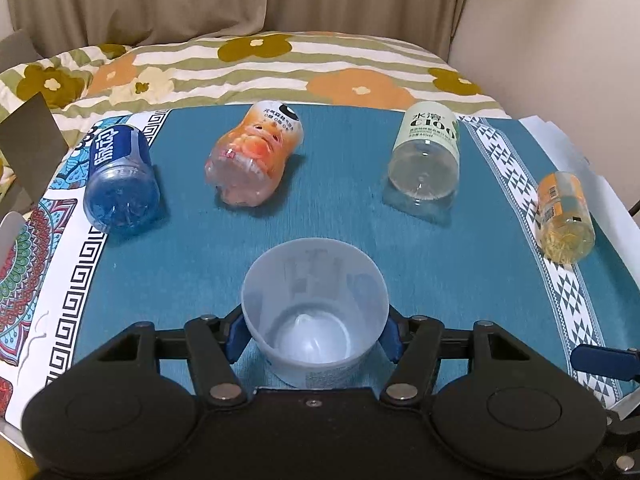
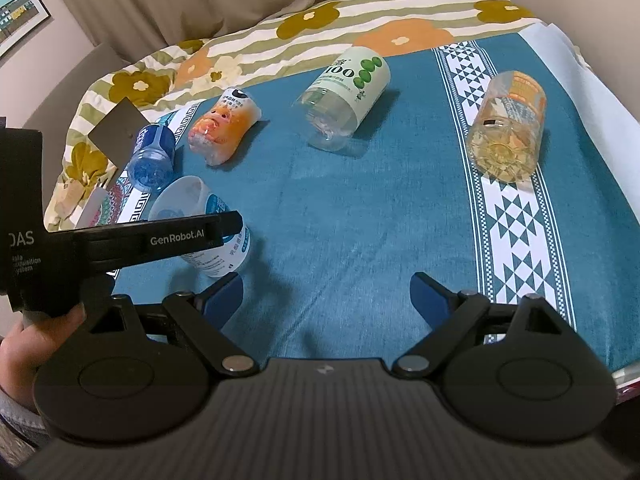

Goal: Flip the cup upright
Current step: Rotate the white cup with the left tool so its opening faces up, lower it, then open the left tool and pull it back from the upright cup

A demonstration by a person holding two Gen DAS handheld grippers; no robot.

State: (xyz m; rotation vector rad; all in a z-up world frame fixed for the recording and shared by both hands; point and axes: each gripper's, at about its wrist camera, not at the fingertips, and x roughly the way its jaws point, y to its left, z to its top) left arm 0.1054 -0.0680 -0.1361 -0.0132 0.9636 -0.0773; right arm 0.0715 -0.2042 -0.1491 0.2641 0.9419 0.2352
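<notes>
Left gripper [image 1: 314, 336] is clamped across the translucent cup [image 1: 316, 312], tilted with its mouth facing forward, low over the near part of the teal cloth [image 1: 340, 208], a hold suited to rotating it upright. Right gripper [image 2: 326, 296] hangs spread wide, holding nothing, clear of it.

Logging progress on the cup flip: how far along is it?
Done: the left gripper has closed on the cup. In hand: the cup lies tilted on the blue cloth, mouth facing away. Left: turning it upright and letting go. The right gripper waits open.
</notes>
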